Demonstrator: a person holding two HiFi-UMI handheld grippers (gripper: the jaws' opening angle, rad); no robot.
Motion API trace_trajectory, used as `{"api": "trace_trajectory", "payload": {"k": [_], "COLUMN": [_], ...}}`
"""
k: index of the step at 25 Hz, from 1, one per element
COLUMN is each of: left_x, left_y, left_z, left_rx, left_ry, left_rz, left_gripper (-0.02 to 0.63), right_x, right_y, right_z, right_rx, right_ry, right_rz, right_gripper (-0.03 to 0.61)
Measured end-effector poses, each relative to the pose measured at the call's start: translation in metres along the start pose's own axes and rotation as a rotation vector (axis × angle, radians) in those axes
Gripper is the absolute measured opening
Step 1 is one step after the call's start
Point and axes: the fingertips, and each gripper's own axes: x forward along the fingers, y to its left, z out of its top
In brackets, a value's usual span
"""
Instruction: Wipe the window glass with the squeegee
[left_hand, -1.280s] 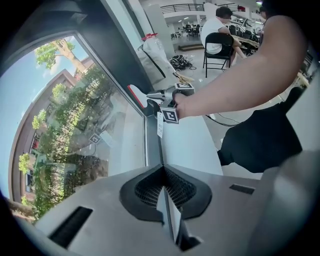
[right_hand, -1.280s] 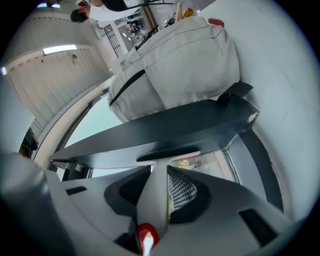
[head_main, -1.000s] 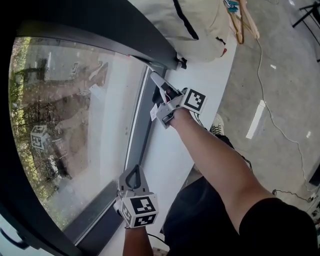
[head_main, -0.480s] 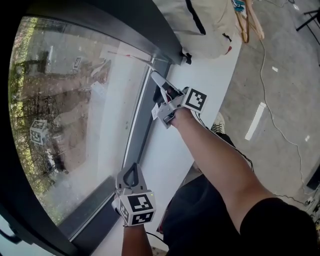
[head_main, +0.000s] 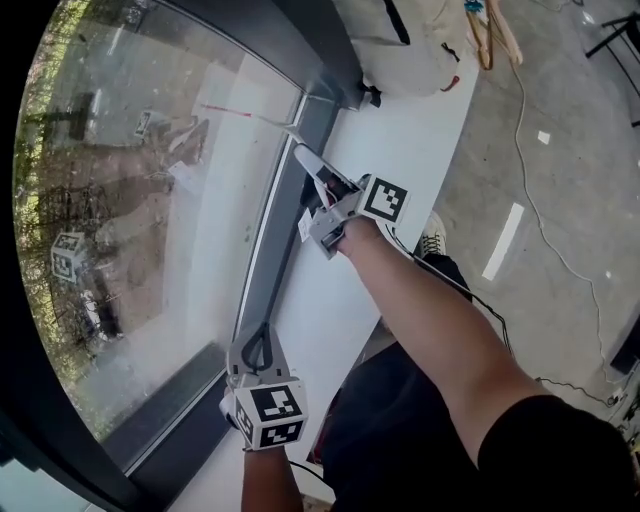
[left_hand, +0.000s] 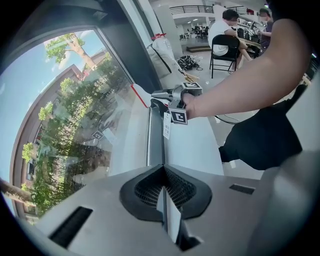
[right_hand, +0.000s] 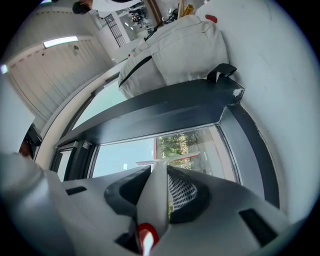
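Window glass (head_main: 150, 200) fills the left side: trees outside, and a marker cube's reflection (head_main: 68, 255) low on the pane.

L gripper (head_main: 258, 337) sits bottom centre, over the counter edge right beside the dark window frame (head_main: 290, 230). Jaws clenched together w/ nothing between them (confirmed in the left gripper view). Not touching the glass.

R gripper (head_main: 305, 158) is further up the frame, arm stretched out over the counter. Jaws clamped on the squeegee (right_hand: 157, 175) handle; white handle w/ a red end sits between the pads in the right gripper view. Squeegee head points fwd past the jaw tips and sits at the pane's top-right corner, near where the frame pieces meet. Blade looks to be against the glass, but contact can't be confirmed. A small white tag (head_main: 305, 225) hangs off the R gripper body.

Counter (head_main: 400, 140) is white and runs along the frame. A beige bag (head_main: 410, 40) w/ a dark strap lies on its far end, against the frame corner.

Right of that is grey floor (head_main: 560, 150) w/ a cable (head_main: 530, 190) trailing across and a white strip (head_main: 503, 241) lying flat.
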Motion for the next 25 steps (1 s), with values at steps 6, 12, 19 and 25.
{"api": "trace_trajectory", "payload": {"k": [6,12,19,25], "left_x": [-0.008,-0.015,-0.027,-0.026], "left_y": [-0.009,-0.014,-0.022,-0.028], "left_z": [-0.032,-0.071,-0.108,-0.104], "left_rx": [-0.024,-0.051,-0.065,-0.056], "left_ry": [-0.012,-0.012,-0.002,0.003], "left_rz": [0.000,0.008,0.004,-0.002], "left_gripper": [0.002,0.000,0.002,0.002], "right_x": [-0.018,-0.037,-0.056,-0.066], "right_y": [0.000,-0.001,0.009,0.002], "right_z": [-0.039,-0.084,-0.142,-0.164], "right_rx": [0.001,0.018,0.048,0.077], "right_ry": [0.029,0.052,0.092,0.136], "right_rz": [-0.007,-0.015,-0.001,-0.013], "right_gripper": [0.091,0.091,0.091,0.091]}}
